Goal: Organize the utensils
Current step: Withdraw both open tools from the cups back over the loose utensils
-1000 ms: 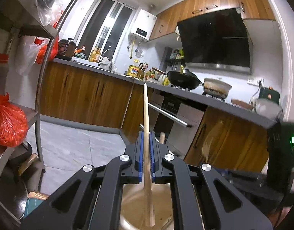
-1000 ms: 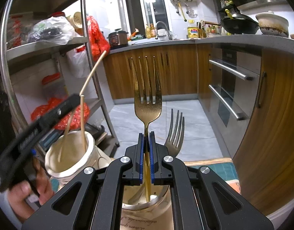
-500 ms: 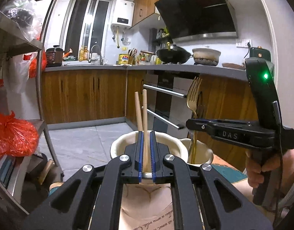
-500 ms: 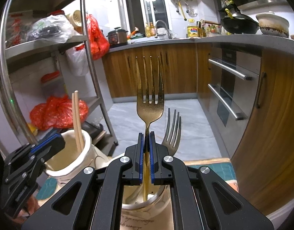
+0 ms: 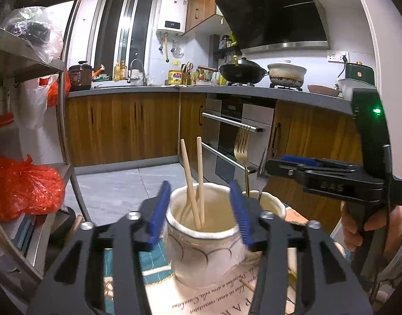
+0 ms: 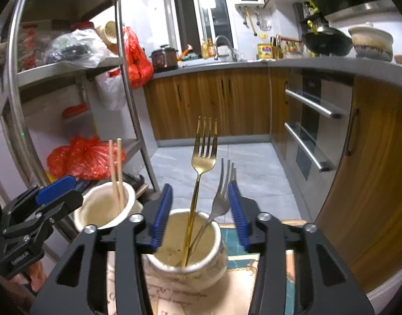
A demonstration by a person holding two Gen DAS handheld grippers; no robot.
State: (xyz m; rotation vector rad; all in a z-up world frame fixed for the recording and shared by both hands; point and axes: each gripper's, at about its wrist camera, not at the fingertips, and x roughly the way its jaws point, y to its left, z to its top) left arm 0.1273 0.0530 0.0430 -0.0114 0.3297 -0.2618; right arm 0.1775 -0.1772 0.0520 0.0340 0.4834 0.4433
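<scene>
Two wooden chopsticks [image 5: 193, 181] stand in a cream ceramic jar [image 5: 206, 252]. My left gripper [image 5: 199, 210] is open, its blue pads either side of the jar's rim, holding nothing. A gold fork [image 6: 201, 173] and a silver fork [image 6: 221, 197] stand in a second cream jar [image 6: 190, 260]. My right gripper [image 6: 199, 214] is open around that jar's mouth, empty. The chopstick jar [image 6: 103, 210] and left gripper [image 6: 38, 210] show at left in the right wrist view; the right gripper [image 5: 287, 164] and the gold fork [image 5: 241, 155] show at right in the left wrist view.
Both jars stand on a printed mat [image 5: 227, 296] with teal edging [image 6: 235, 239]. A steel shelf rack [image 6: 69, 65] with red bags [image 5: 22, 189] stands at the left. Wooden cabinets [image 6: 371, 183] and an oven [image 5: 237, 141] are at the right.
Both grippers opened. The left one released the chopstick into its jar; the right one released the gold fork, which now leans in its jar beside the silver fork.
</scene>
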